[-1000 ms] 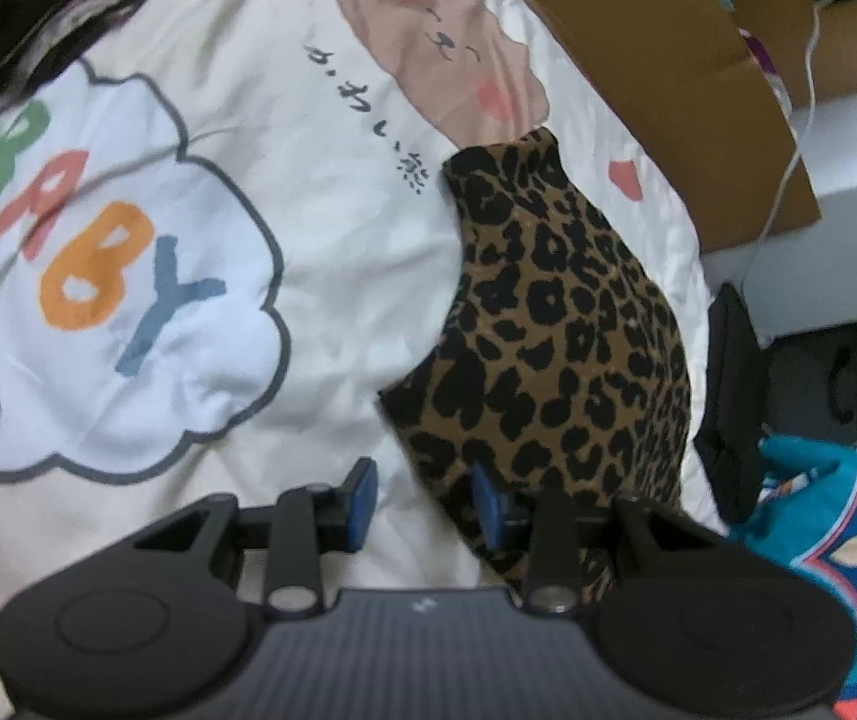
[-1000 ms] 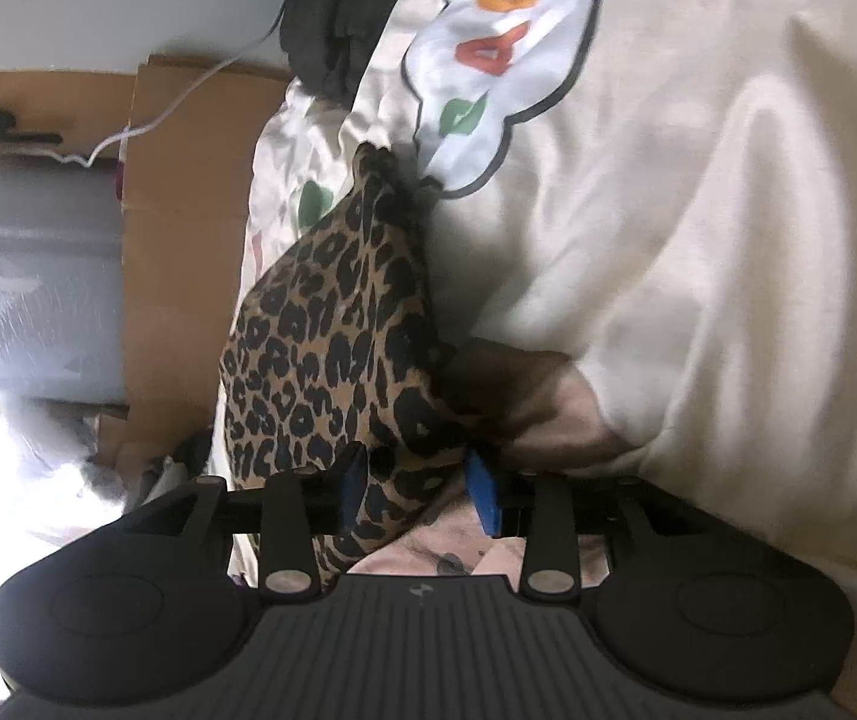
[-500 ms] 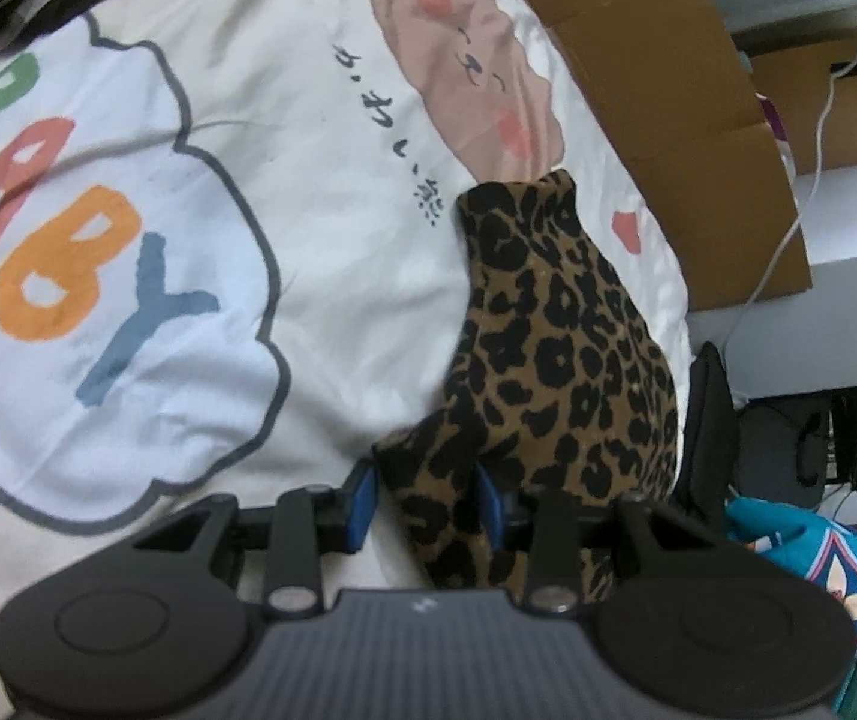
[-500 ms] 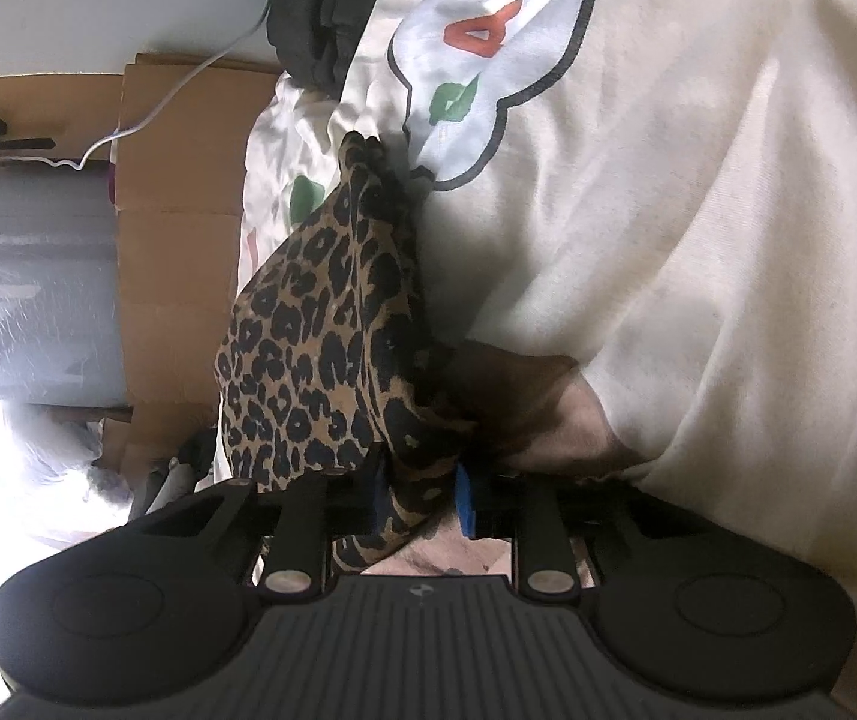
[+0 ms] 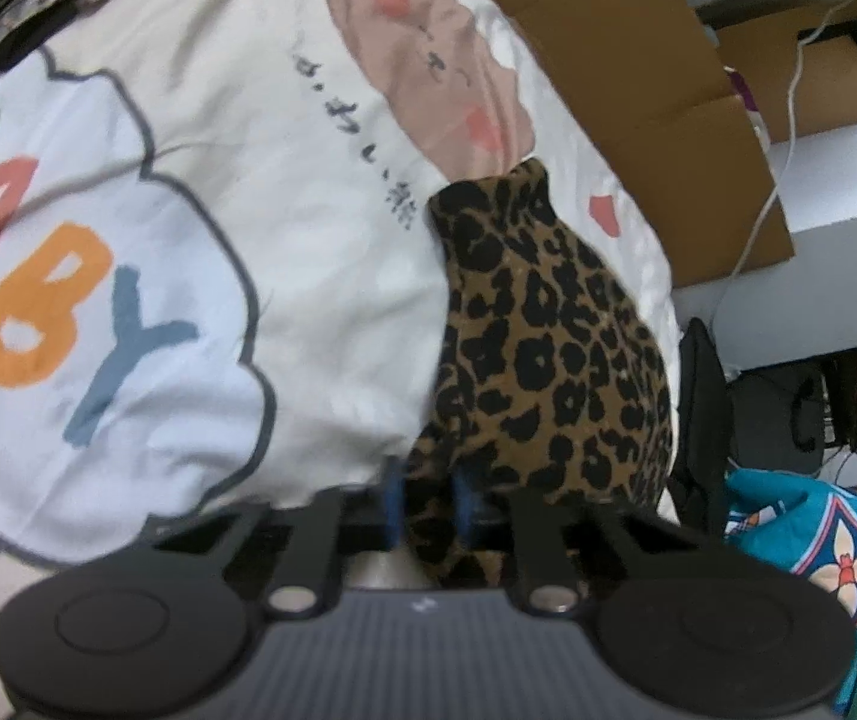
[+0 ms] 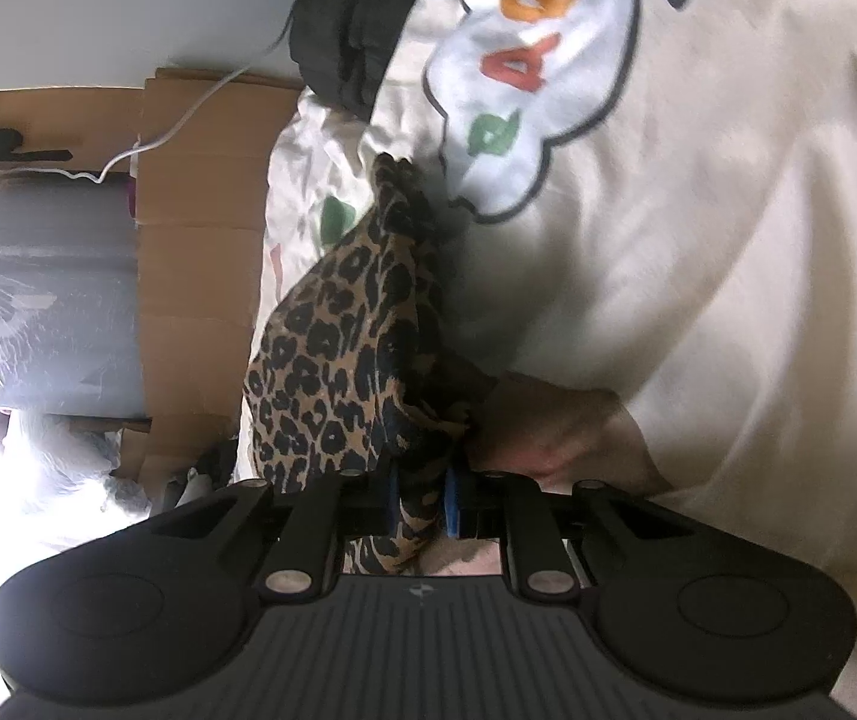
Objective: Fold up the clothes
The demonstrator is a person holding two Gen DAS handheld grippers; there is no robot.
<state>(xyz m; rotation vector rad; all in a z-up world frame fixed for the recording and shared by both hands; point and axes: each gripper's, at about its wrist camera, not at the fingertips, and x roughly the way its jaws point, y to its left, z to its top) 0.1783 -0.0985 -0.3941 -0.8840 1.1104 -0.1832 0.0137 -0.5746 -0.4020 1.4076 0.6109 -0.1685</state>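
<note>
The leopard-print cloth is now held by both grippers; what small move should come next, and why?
Probably lift both ends slightly and draw them apart. The left gripper and the right gripper each pinch the leopard-print cloth, which lies bunched on the cream blanket, so it needs spreading before folding.

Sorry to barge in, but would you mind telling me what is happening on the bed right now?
A person is folding clothes with two handheld grippers. Both the left gripper and the right gripper are shut on a leopard-print garment, each pinching a bunched edge of it. The garment lies on a cream blanket printed with colourful letters and a cartoon bear. It is not yet folded flat.
</note>
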